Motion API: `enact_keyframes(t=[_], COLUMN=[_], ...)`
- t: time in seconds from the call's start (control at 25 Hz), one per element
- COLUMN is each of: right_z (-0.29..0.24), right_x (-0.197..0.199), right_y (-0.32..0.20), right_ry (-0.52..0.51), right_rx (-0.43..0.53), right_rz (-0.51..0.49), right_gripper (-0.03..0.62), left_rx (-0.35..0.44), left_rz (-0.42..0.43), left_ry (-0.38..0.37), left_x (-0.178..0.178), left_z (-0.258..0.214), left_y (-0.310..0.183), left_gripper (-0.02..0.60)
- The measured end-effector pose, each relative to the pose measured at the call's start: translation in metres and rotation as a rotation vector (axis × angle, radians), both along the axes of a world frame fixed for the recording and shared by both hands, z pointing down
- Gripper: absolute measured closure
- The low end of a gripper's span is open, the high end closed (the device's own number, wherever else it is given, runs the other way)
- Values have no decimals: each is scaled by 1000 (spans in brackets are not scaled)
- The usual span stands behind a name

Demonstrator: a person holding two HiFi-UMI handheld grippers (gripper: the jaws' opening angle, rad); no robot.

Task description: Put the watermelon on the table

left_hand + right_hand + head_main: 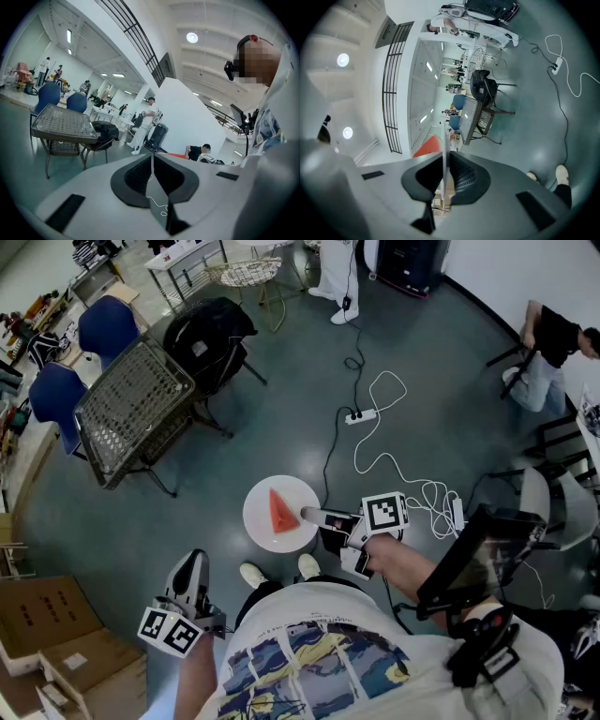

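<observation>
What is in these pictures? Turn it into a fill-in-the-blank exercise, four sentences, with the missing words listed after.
1. The right gripper is shut on the rim of a white ____.
2. On it lies a red slice of ____.
3. The left gripper, jaws together, holds ____.
4. The two chairs beside the mesh table are ____.

Missing words: plate; watermelon; nothing; blue.
</observation>
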State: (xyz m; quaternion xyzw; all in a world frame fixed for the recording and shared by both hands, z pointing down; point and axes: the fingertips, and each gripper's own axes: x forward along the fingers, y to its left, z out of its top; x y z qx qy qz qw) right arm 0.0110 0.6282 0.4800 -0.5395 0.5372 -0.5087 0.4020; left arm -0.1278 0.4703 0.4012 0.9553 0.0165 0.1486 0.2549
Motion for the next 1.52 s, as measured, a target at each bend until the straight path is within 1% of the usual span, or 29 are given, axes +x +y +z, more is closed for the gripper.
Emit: enact_keyframes(t=[0.12, 0.24, 0.44, 0.56, 0.68, 0.76, 0.8, 0.88, 0.96, 1.04, 1.12, 1.28, 1.4, 1.52], right_z=[3, 6, 9, 6, -4, -5, -4, -1, -2, -5, -5, -2, -3, -8], right_x=[3, 4, 12, 13, 13, 18, 21, 29, 32, 34, 39, 48, 53, 52], right_y=[1, 6, 14, 10, 8, 4, -2, -24, -47, -70, -101, -186, -255, -314], right_ry=[-19, -15, -19, -20, -62, -53, -39, -19, -14, -12, -7, 6, 9, 10], right_rx=[-9, -14, -28, 6, 56, 44, 30, 12, 9, 6, 0, -27, -27, -7], right_rz=[-3, -13, -12, -21, 5, 32, 33, 14, -1, -8, -16, -48, -61, -71], right_gripper=[565, 565, 565, 565, 565, 565, 565, 565, 565, 565, 565, 565, 565, 565], left_rx=[6, 14, 27, 54, 80, 76, 67, 45, 50, 81, 85, 54, 73, 78], left_rz=[2, 12, 17, 15, 39, 69, 68, 34, 13, 23, 33, 14, 26, 45], left_ry=[10, 19, 1, -9, -20, -15, -10, -3, -17, -34, -29, -16, -17, -20], left_x=[8, 13, 18, 17, 20, 26, 27, 27, 25, 23, 22, 26, 28, 21], left_z=[-2, -6, -7, -9, -7, -7, -7, -6, -2, 2, 6, 13, 12, 7], left_y=[2, 10, 19, 20, 23, 19, 13, -7, -28, -47, -72, -146, -204, -250], left_gripper=[557, 557, 557, 557, 557, 558, 561, 572, 572, 574, 574, 574, 574, 574])
